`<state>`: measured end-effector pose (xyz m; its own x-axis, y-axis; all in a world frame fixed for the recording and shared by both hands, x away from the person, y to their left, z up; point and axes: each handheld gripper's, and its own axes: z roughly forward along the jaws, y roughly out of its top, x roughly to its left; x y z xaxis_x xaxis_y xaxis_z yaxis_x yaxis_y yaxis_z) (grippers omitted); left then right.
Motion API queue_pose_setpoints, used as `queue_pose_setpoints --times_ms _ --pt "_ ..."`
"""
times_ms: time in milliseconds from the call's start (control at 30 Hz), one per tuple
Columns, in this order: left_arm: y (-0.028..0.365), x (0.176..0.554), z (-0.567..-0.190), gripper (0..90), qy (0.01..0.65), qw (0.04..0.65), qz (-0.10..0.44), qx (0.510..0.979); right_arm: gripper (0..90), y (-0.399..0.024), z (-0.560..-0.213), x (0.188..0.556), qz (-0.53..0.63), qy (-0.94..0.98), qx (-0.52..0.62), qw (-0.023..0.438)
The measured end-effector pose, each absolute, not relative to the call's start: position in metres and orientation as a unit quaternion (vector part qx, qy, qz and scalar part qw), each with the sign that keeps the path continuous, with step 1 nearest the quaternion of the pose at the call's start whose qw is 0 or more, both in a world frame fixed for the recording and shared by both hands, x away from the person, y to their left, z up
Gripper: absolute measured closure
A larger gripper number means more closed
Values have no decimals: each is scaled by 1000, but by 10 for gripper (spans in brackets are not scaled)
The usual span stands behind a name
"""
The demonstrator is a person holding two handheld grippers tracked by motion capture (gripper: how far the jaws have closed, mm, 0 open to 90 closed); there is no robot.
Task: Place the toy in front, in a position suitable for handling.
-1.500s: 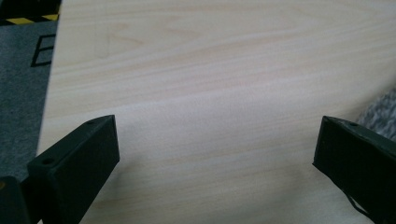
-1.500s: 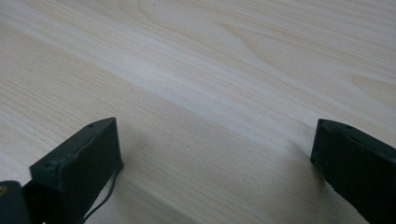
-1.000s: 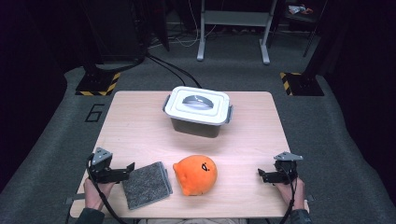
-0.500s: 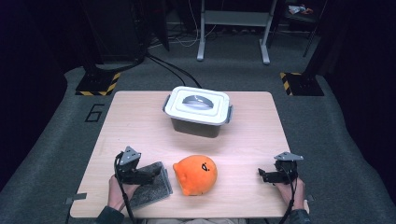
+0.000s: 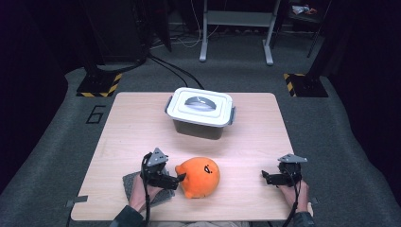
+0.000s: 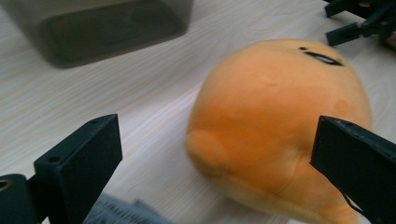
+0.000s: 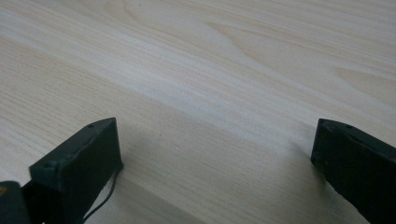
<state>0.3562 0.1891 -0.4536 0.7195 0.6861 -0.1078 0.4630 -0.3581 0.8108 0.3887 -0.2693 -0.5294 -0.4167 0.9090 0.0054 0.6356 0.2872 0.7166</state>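
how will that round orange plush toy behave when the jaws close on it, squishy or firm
The round orange plush toy looks soft and stuffed, so it will probably squash between the left gripper's open jaws rather than resist. It likely weighs little for its bulk. Its domed shape might let it rock or roll on the smooth wooden table if nudged.

One table (image 5: 132,132) carries one lidded box (image 5: 201,113) at 12 o'clock, one orange plush (image 5: 201,176) at 6 o'clock and one grey cloth (image 5: 130,182) at 7 o'clock. Two grippers are there: the left gripper (image 5: 178,178) at 7 o'clock, the right gripper (image 5: 265,177) at 5 o'clock. Each has two jaws.
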Motion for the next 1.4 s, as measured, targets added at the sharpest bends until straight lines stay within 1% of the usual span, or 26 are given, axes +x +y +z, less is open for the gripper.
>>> queue_pose_setpoints --times_ms 133,233,267,333,367,467,533,600,633,700,733,833,967,1100,1167,1400 --pt "176 358 -454 6 339 438 120 824 8 -269 -529 389 329 775 498 209" --pt "163 361 -457 4 326 422 114 838 8 -269 -529 389 329 775 499 208" --pt "163 361 -457 9 326 422 114 838 8 -269 -529 389 329 775 499 208" --pt "160 363 -459 45 324 419 108 841 8 -269 -529 389 329 774 500 207" --pt "158 364 -460 45 325 416 103 843 8 -270 -529 389 329 775 498 209" --pt "154 366 -464 146 319 400 96 854 10 -269 -529 389 329 774 500 208" --pt "154 367 -466 159 319 398 94 855 10 -269 -529 389 328 774 500 208" --pt "155 368 -469 225 324 391 94 856 10 -269 -529 389 329 774 500 208" --pt "155 367 -470 313 324 390 95 857 10 -269 -529 389 329 774 500 208" --pt "156 367 -471 398 323 389 99 857 12 -269 -529 388 329 774 500 208" --pt "156 366 -471 398 322 390 101 857 12 -269 -529 388 329 774 500 208" --pt "156 364 -472 525 316 395 105 856 14 -269 -529 388 329 773 500 208" --pt "158 362 -472 618 305 404 114 855 19 -269 -529 388 330 772 501 209" --pt "162 361 -470 666 295 418 112 852 22 -270 -529 388 330 772 501 210" --pt "164 361 -466 672 291 429 109 848 23 -270 -529 388 330 772 501 210" --pt "167 369 -457 673 275 430 116 852 26 -270 -529 389 331 773 499 211"
